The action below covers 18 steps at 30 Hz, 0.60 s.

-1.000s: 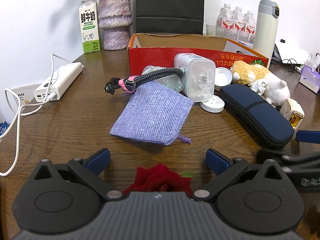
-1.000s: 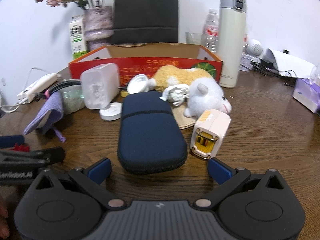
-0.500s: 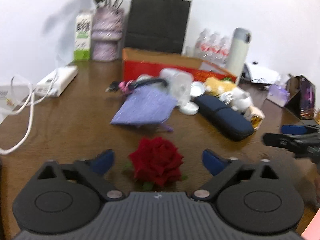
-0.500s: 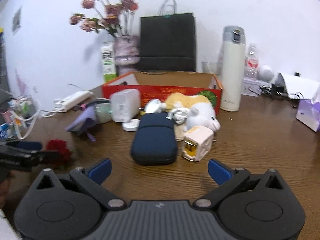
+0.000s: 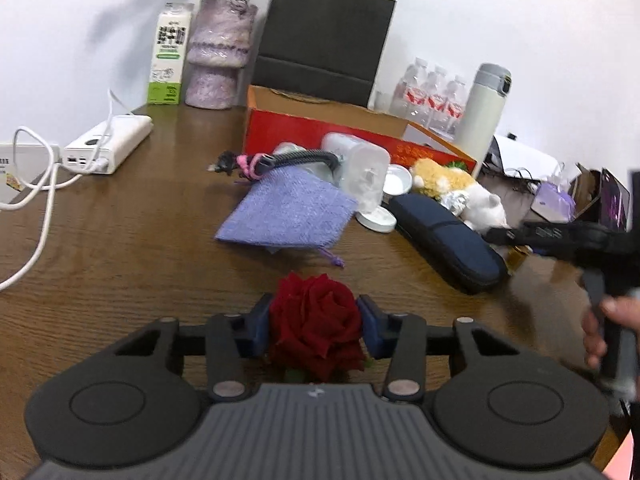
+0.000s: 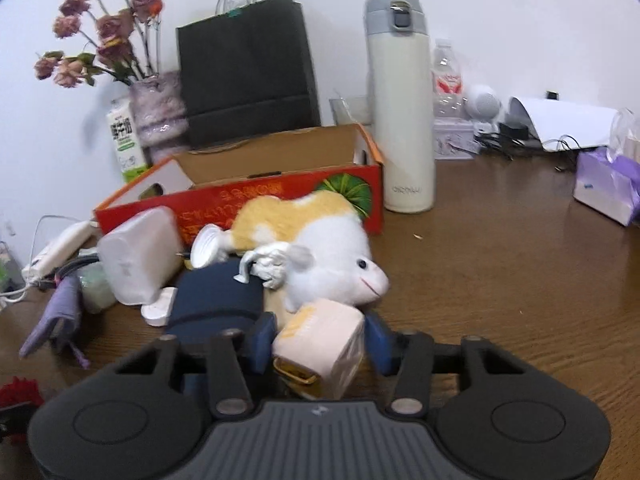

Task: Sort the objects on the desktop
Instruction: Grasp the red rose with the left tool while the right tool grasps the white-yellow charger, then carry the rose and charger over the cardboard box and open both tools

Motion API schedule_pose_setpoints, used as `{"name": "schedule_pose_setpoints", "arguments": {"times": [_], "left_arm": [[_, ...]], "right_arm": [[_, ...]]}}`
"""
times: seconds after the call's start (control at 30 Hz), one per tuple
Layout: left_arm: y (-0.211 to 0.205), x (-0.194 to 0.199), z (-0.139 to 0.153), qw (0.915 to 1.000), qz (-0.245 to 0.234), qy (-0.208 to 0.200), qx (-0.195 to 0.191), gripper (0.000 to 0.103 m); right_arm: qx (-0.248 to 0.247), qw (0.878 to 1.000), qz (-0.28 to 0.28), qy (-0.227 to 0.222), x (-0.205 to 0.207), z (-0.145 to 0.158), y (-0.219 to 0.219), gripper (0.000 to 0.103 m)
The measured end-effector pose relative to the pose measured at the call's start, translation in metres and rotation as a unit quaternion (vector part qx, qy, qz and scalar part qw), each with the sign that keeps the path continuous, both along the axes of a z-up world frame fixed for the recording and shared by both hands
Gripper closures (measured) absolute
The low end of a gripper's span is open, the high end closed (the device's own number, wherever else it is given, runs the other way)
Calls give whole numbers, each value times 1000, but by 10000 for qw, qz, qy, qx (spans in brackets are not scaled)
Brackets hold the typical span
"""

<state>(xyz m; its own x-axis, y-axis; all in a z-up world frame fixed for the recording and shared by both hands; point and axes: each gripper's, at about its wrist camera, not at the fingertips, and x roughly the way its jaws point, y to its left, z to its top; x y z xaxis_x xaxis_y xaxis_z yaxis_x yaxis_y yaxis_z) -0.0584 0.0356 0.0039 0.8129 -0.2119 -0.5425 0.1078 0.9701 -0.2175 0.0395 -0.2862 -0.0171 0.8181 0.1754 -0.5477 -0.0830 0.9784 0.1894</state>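
A red rose (image 5: 316, 332) sits between the blue pads of my left gripper (image 5: 314, 320). Its jaws are closing, and both pads touch the petals. A pale pink cube-shaped charger (image 6: 324, 328) with a yellow end is between the pads of my right gripper (image 6: 320, 340), whose jaws are closing and press its sides. The charger lies tilted in front of a white and yellow plush toy (image 6: 320, 248) and beside a navy zip case (image 6: 216, 300). Behind the pile stands an open red cardboard box (image 6: 280, 160). In the left wrist view the right gripper (image 5: 560, 236) reaches in from the right, held by a hand.
A purple cloth pouch (image 5: 288, 208), a braided cable (image 5: 296, 158), a frosted white container (image 5: 366, 172) and a white lid (image 5: 376, 220) lie on the brown table. A power bank (image 5: 108, 144) with cords is at the left. A thermos (image 6: 400, 100) and tissue pack (image 6: 608, 184) stand to the right.
Both grippers stood wide open and have narrowed: the left around the rose, the right around the pink charger. The right gripper moved forward to the charger; the left view pulled back and tilted.
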Motion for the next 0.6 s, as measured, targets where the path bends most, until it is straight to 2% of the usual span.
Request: {"name": "schedule_pose_setpoints", "arguments": {"times": [0.07, 0.17, 0.23, 0.33, 0.43, 0.5, 0.57, 0.6], "left_arm": [[0, 1, 0, 10000, -43, 21, -11, 60], [-4, 0, 1, 9999, -94, 14, 94, 61], [-10, -5, 2, 9996, -45, -103, 274, 60], [-20, -10, 4, 9973, 24, -266, 689, 59], [-29, -13, 4, 9946, 28, -276, 996, 60], [-29, -16, 6, 9945, 90, -314, 994, 61], [-25, -16, 7, 9971, 56, -195, 739, 65], [-23, -18, 8, 9982, 5, -187, 576, 65]], "right_arm": [[77, 9999, 65, 34, -15, 1, -6, 57], [-166, 9998, 116, 20, -50, 1, -7, 57], [-284, 9992, 263, -30, -77, 2, -2, 57], [-102, 9980, 618, -63, -97, 2, 7, 57], [-468, 9942, 959, -159, -101, 3, 29, 57], [-554, 9933, 1004, -152, -101, 3, 37, 62], [-323, 9939, 1017, -270, -105, 4, 38, 72], [-286, 9937, 1045, -302, -106, 6, 39, 72]]}}
